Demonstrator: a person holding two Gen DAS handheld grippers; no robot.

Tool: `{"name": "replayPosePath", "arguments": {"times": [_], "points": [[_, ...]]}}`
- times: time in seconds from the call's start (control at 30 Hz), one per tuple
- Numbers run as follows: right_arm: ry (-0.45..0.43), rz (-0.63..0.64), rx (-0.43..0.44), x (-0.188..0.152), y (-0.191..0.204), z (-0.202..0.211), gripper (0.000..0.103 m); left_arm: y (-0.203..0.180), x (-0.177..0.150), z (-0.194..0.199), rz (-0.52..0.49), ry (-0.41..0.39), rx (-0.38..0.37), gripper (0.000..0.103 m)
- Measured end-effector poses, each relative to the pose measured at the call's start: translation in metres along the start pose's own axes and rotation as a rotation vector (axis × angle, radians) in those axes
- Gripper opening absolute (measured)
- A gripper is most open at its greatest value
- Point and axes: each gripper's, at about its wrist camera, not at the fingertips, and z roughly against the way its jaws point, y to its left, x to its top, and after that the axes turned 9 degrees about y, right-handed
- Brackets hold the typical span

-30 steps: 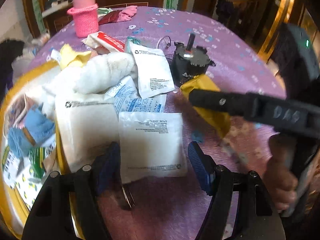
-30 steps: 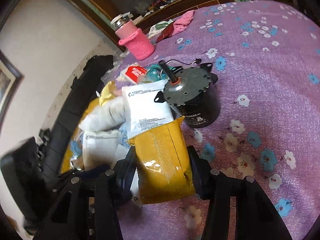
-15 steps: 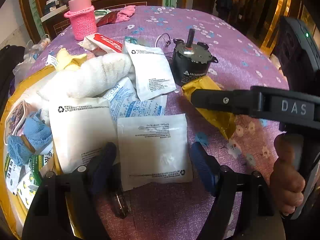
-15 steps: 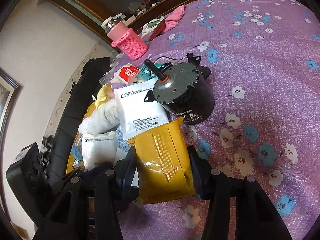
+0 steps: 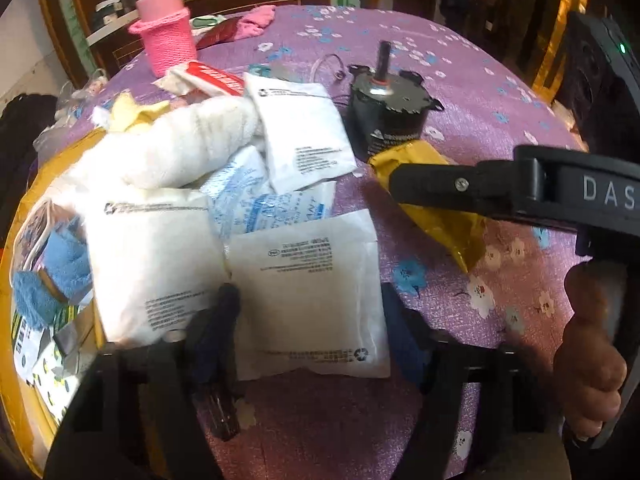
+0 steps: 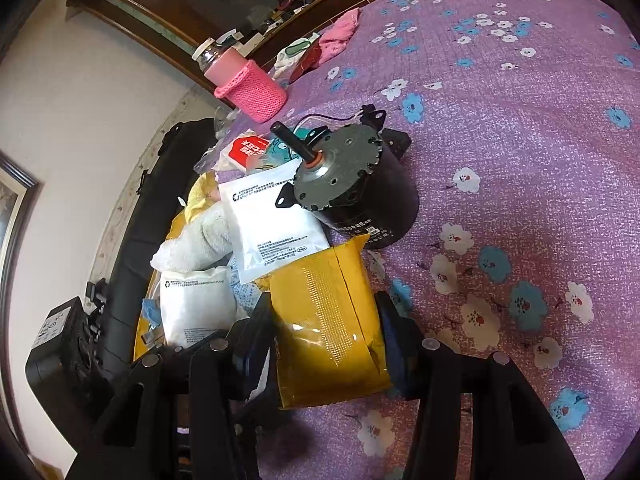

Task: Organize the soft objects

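On the purple flowered desk (image 5: 460,80), a white soft pouch (image 5: 308,296) is framed between the closing left tongs (image 5: 310,312), whose pads are not yet seen pressing on it. Just beside it, a yellow packet (image 6: 328,320) is clamped in the right tongs (image 6: 326,336) near a black motor (image 6: 360,196). More white pouches and a white towel (image 5: 180,148) are piled toward the yellow tray (image 5: 24,208) at left. For a clean pick, the pouch is best squeezed evenly across its sides, so the neighbouring pouch is not dragged along.
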Motion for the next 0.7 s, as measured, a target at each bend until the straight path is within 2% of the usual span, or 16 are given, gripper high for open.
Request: {"name": "replayPosePath", "arguments": {"times": [0.1,0.17,0.27,0.3,0.37,0.43,0.57,0.7], "points": [[-0.006,0.004,0.003,-0.001,0.001,0.002,0.049,0.011,-0.005,0.006,0.044,-0.020,-0.030,0.041],[-0.007,0.004,0.006,-0.001,0.001,0.002,0.049,0.018,-0.010,0.015,0.065,-0.043,-0.046,0.027],[0.004,0.001,0.002,-0.001,-0.001,0.001,0.049,0.030,-0.016,0.032,0.123,-0.097,-0.083,0.012],[0.005,0.004,0.002,-0.001,0.000,0.000,0.049,0.036,-0.019,0.038,0.143,-0.111,-0.117,0.008],[0.005,0.014,-0.001,0.000,0.002,-0.001,0.049,0.047,-0.021,0.045,0.184,-0.119,-0.205,0.006],[0.011,0.027,-0.008,0.000,0.004,-0.003,0.049,0.054,-0.023,0.050,0.214,-0.131,-0.251,0.006],[0.013,0.057,-0.028,0.000,0.011,-0.005,0.049,0.063,-0.029,0.063,0.237,-0.162,-0.306,0.006],[0.011,0.104,-0.046,-0.002,0.022,-0.009,0.049,0.069,-0.035,0.073,0.251,-0.186,-0.292,0.006]]}}
